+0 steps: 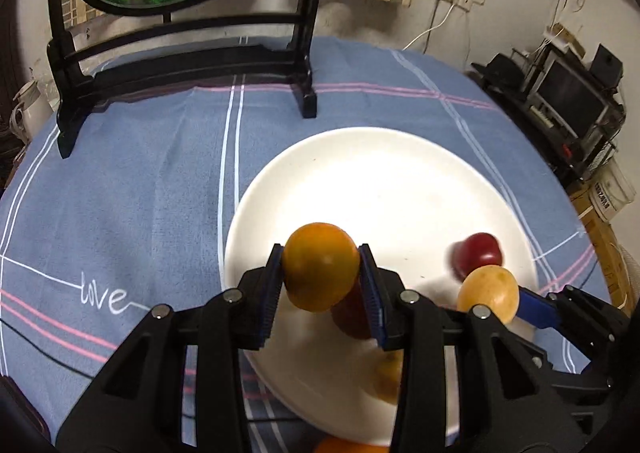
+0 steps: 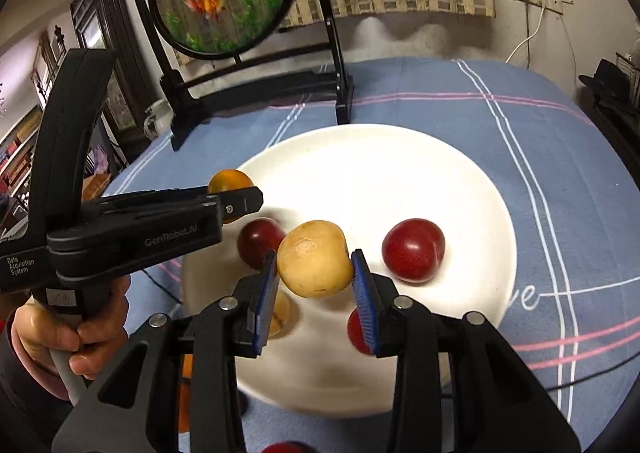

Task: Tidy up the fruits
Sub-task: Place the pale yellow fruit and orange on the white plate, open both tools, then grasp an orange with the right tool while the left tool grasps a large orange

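From the left wrist camera, the left hand-held gripper (image 1: 321,281) has its blue pads pressed against both sides of an orange fruit (image 1: 321,267), the jaws standing only as wide as the fruit. It hangs clear above the near part of the white plate (image 1: 400,173), which suggests it is being carried in to be set down with the others. The plate sits on the blue striped cloth (image 1: 140,193) covering the tabletop, in front of the black mirror stand (image 1: 180,65). Low at the right, a pale yellow fruit (image 1: 488,293) is held in the other gripper, and a red fruit (image 1: 478,253) lies on the plate just behind it. A blurred reddish shape under the orange is probably another fruit on the plate, though the view is too smeared to be sure.

From the right wrist camera, the right hand-held gripper (image 2: 314,277) is closed on the pale yellow fruit, gripped at its widest part so it cannot roll out, and held above the plate's middle. Two red fruits rest on the plate: one to the right (image 2: 414,249), one behind and left (image 2: 258,239). The left gripper reaches in from the left, a hand (image 2: 60,337) around its handle, its orange fruit over the plate's left rim. Both pieces seem headed for open spots among the fruit already gathered.
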Motion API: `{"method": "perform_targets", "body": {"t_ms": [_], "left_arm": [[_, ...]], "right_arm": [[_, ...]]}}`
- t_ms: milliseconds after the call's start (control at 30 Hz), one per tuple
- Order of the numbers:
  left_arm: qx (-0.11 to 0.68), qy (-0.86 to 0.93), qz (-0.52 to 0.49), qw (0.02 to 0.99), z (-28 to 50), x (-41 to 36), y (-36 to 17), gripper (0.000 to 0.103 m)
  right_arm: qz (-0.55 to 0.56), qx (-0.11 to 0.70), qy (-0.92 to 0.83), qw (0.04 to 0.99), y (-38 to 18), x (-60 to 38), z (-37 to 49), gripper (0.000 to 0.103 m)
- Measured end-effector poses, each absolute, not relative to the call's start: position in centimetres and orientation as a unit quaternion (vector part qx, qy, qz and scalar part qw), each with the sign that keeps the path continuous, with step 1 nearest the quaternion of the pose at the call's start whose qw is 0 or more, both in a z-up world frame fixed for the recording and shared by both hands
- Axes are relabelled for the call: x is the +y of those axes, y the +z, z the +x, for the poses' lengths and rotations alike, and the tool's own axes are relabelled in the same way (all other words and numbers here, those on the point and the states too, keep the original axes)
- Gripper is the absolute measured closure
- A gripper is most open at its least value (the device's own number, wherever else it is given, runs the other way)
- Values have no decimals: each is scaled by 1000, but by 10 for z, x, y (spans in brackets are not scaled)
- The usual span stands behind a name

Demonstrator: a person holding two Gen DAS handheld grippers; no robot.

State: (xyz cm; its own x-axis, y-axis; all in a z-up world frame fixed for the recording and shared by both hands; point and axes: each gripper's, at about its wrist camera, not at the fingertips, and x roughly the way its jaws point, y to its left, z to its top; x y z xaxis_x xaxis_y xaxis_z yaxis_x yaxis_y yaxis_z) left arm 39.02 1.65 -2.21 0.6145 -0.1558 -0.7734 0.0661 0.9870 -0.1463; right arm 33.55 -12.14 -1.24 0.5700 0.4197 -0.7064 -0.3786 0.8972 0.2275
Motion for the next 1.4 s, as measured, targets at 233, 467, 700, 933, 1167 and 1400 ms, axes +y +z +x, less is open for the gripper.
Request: {"method": "perform_targets", "body": {"t_ms": [233,467,700,933,1167,1400], "left_arm": [[433,-47,-45,899,394,20,-25,52],[380,-37,-54,923,342,28,17,17],[353,-44,-65,932,254,31,21,9],[355,-63,-42,932,194,19,-12,7],[381,-66,-37,921,179,15,-31,7],[385,-67,-35,920,179,14,-33,7]], "right_arm": [[16,432,227,873,-19,-117,343,63],[25,382,244,891,17,-130,313,51],[16,358,249,900,22,-150,258,50],[10,376,258,890,-4,-169,214,48],[4,402,260,878,-17,-173,199,48],[-3,425,255,869,-28,-168,199,48]]}}
